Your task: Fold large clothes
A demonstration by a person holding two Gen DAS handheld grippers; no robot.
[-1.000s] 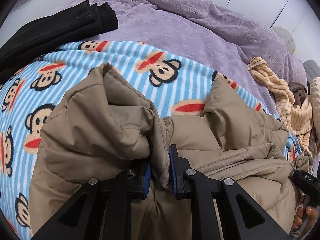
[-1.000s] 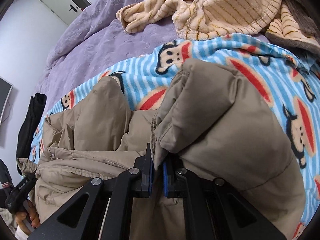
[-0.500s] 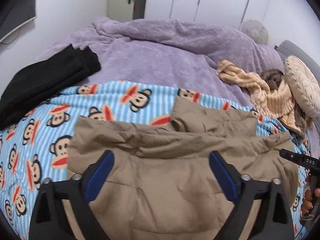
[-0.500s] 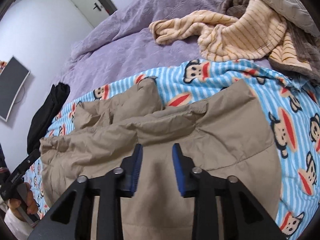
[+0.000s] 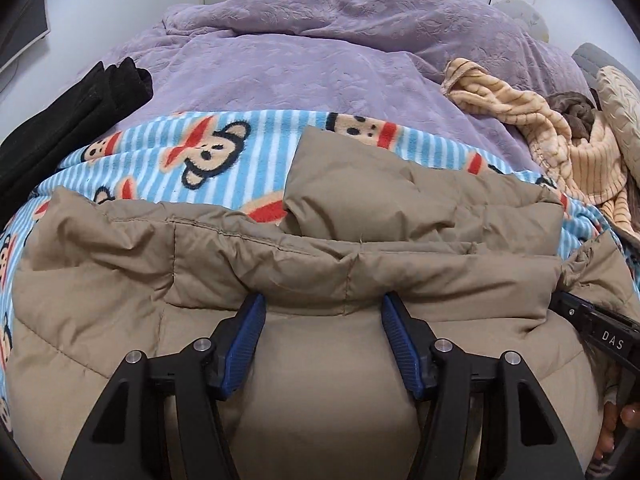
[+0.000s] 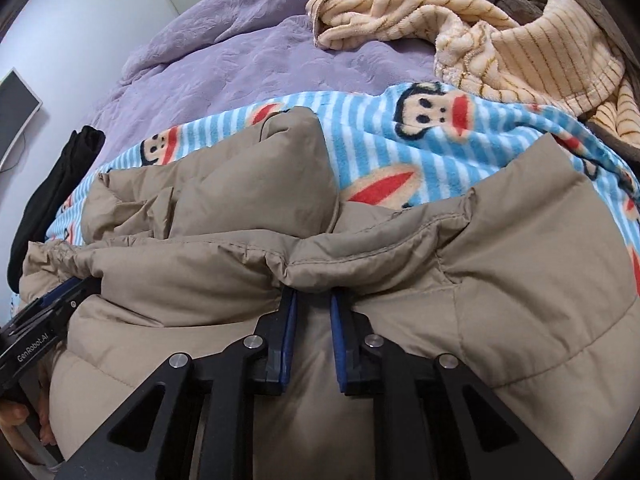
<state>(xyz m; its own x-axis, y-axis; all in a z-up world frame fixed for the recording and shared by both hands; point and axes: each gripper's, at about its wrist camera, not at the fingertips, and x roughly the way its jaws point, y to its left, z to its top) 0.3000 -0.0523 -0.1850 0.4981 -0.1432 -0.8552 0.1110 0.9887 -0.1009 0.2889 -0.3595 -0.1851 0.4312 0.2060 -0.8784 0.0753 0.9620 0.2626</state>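
Note:
A tan puffer jacket (image 5: 320, 380) lies folded on a blue striped monkey blanket (image 5: 240, 160), with a thick ridge running across its middle and one sleeve end (image 5: 360, 184) lying beyond it. My left gripper (image 5: 320, 312) is wide open, its blue pads (image 5: 244, 340) pressed against that ridge. In the right wrist view the same jacket (image 6: 500, 280) fills the front. My right gripper (image 6: 312, 300) stands narrowly open, its tips tucked under the puckered ridge. Each gripper also shows in the other's view, the right gripper (image 5: 592, 328) at the jacket's right end and the left gripper (image 6: 48, 320) at its left end.
The monkey blanket lies on a purple bedspread (image 5: 300, 72). A folded black garment (image 5: 60, 120) sits at the left, a cream striped fleece (image 5: 560, 140) and a pillow (image 5: 620, 112) at the right. A person's fingers (image 5: 624, 420) hold the right gripper.
Both grippers let go of the jacket, which dropped flat into a fold. They pulled back, then came forward to the ridge; the left has narrowed somewhat and the right has narrowed further.

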